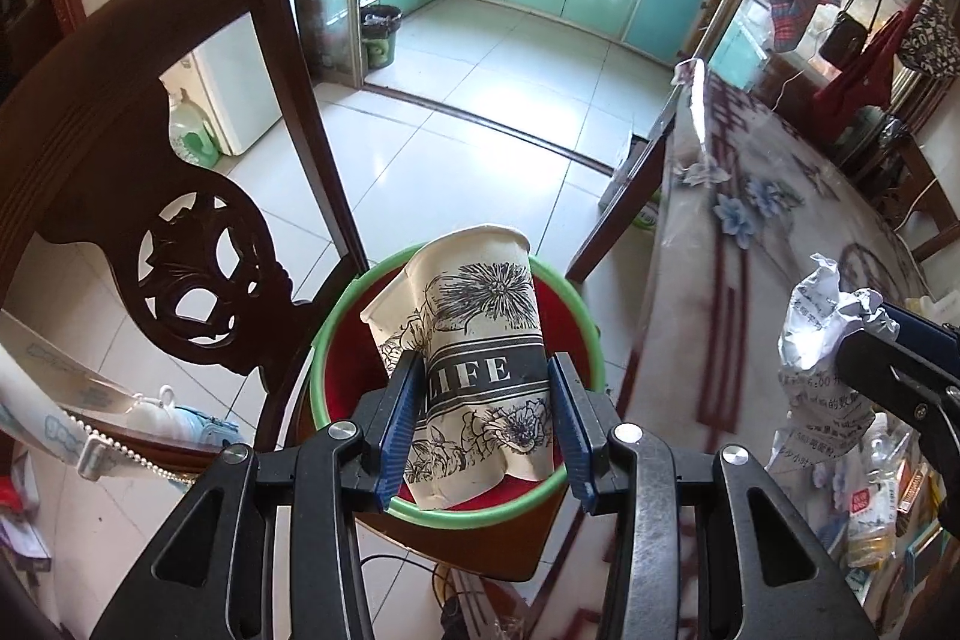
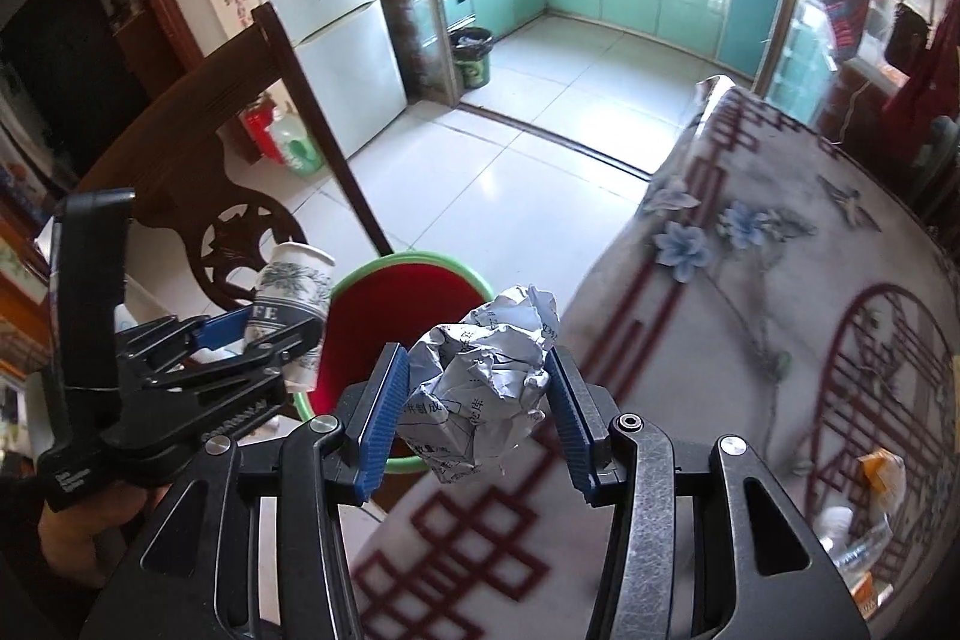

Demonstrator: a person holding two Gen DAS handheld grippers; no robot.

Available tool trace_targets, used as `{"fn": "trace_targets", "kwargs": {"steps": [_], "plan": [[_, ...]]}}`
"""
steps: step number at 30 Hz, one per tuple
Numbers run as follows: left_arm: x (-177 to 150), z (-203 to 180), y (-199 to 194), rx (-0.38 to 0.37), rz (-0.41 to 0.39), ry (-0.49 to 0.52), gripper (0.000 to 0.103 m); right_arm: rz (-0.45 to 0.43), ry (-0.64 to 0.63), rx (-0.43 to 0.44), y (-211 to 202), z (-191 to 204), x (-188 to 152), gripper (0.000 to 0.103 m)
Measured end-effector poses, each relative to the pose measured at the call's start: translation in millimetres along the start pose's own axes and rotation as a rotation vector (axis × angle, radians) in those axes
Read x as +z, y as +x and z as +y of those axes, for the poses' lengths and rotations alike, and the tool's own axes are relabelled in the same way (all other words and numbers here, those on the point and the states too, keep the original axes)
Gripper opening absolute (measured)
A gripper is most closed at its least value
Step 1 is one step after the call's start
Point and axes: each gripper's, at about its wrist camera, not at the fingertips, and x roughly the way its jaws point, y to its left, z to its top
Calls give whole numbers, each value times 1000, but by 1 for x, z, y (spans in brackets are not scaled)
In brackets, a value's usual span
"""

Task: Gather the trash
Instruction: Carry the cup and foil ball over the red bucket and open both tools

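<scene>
My left gripper (image 1: 483, 388) is shut on a crushed paper cup (image 1: 474, 340) printed with flowers and "LIFE". It holds the cup over the red bin with a green rim (image 1: 336, 334) that stands on a chair seat. My right gripper (image 2: 480, 388) is shut on a crumpled ball of printed paper (image 2: 486, 376), above the table edge just right of the bin (image 2: 396, 292). The paper ball (image 1: 822, 340) also shows at the right of the left wrist view. The left gripper and the cup (image 2: 288, 304) show at the left of the right wrist view.
A dark carved wooden chair back (image 1: 180, 196) rises left of the bin. The table with a flowered plastic cloth (image 2: 750, 310) lies to the right, with a plastic bottle (image 2: 852, 538) and an orange packet (image 2: 879, 466) near its front. A black waste bin (image 2: 471, 55) stands at the kitchen doorway.
</scene>
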Motion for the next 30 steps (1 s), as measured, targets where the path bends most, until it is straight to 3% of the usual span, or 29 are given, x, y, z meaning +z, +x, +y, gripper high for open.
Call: {"fn": "trace_targets", "kwargs": {"steps": [14,19,21,30], "plan": [[22,15,44,19,51,-35,40,74,-59,56,46,10,18,47],[27,20,57,41,70,-59,52,66,-90,61,50,15,22,62],[28,21,58,51,74,-67,57,58,-98,60,49,16,23,64],[26,15,38,42,31,-53,59,32,-103,33,34,14,22,65]]}}
